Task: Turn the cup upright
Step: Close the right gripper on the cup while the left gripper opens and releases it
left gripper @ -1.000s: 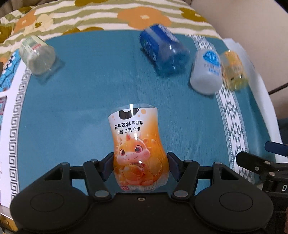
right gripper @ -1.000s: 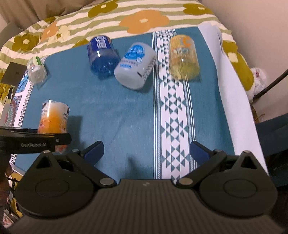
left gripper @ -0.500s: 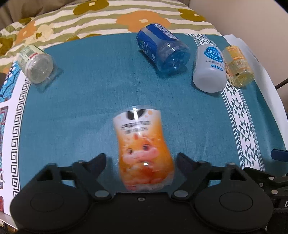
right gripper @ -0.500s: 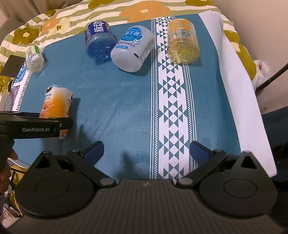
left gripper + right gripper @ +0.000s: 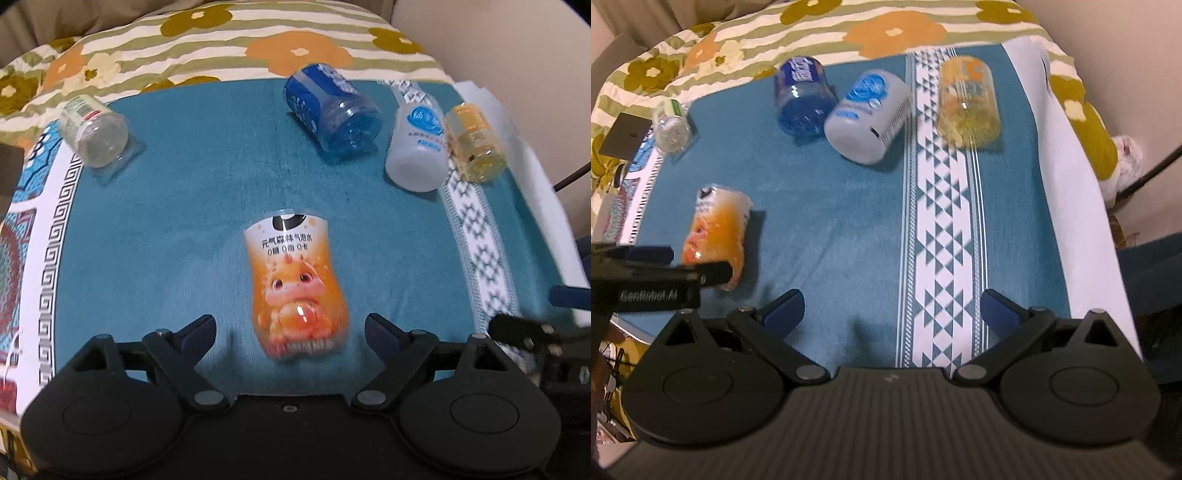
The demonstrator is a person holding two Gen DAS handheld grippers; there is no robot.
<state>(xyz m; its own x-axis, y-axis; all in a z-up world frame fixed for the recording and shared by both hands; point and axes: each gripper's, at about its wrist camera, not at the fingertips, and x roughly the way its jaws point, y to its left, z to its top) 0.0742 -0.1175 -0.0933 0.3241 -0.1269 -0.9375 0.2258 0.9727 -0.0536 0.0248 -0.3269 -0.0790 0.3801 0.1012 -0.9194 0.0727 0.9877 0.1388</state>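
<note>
An orange cup (image 5: pixel 297 288) with a cartoon dragon label stands on the teal cloth, just ahead of my left gripper (image 5: pixel 290 330). That gripper is open, its jaws apart on either side of the cup and not touching it. The cup also shows in the right wrist view (image 5: pixel 716 236), with the left gripper (image 5: pixel 665 264) beside it. My right gripper (image 5: pixel 892 312) is open and empty over the cloth. Several other cups lie on their sides: a blue one (image 5: pixel 332 112), a white one (image 5: pixel 417 147), a yellow one (image 5: pixel 474 142) and a clear one (image 5: pixel 94 133).
The teal cloth (image 5: pixel 203 192) has a white patterned band (image 5: pixel 942 240) on the right and a bordered edge on the left. A floral striped blanket (image 5: pixel 221 44) lies behind. A dark flat object (image 5: pixel 624 134) sits at the far left.
My left gripper has opened and let go of the orange cup, then drawn back a little. The cup stays standing. The right gripper has moved slightly and stays open.
</note>
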